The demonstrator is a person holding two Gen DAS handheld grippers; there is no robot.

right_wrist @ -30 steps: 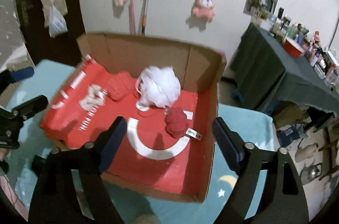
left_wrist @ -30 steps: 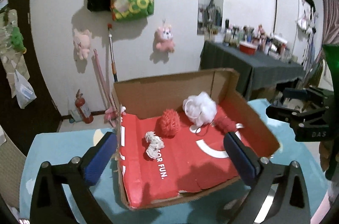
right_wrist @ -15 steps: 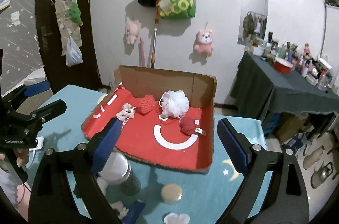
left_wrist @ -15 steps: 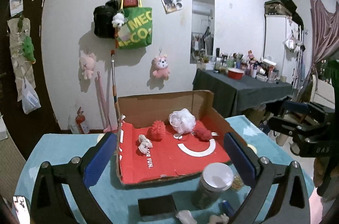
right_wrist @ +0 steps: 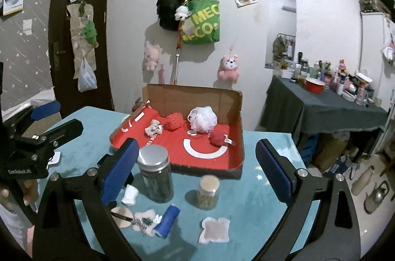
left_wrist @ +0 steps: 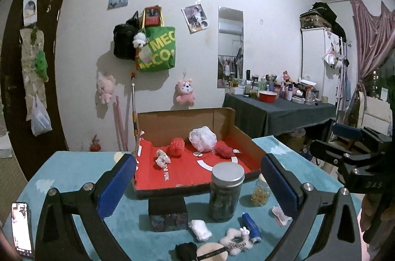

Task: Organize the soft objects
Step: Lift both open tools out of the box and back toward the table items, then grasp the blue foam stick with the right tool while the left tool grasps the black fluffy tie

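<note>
My left tool (left_wrist: 197, 183) is wide open w/ nothing in it. My right tool (right_wrist: 196, 170) is wide open too; its jaws have just been opening more, and nothing sits between them. Both hang over the near end of the blue table (right_wrist: 261, 189), back from the box (right_wrist: 192, 98).

The box is cardboard w/ a red bottom. In it I see four soft things: a white puff (right_wrist: 203, 119), a red spiky ball (right_wrist: 174, 121), a small dark red ball (right_wrist: 217, 138) w/ a tag, and a little crumpled white bit (right_wrist: 154, 129). So I think some sorting is done.

More soft stuff lies on the table close to me: a fluffy hair tie (left_wrist: 235, 240), a round tan pad (left_wrist: 213, 252), a white wad (left_wrist: 200, 229), a black lump (left_wrist: 186, 250) and a flat pale patch (right_wrist: 214, 229). Hard things are mixed in: a big jar (left_wrist: 226, 191) w/ a metal lid, a small jar (right_wrist: 208, 191), a blue tube (right_wrist: 166, 220), a dark block (left_wrist: 167, 210).

Next I'd guess one soft thing goes to the box. To do it well:
- Pick just one, e.g. the hair tie. It touches the tube and the pad, so come down on its free side.
- Dip the tips low, till they nearly brush the cloth. Soft flat things slip under the pads.
- Squeeze slow; it will squash.
- Lift up before going over, and pass beside the big jar, not into it. It stands right before the box.
</note>
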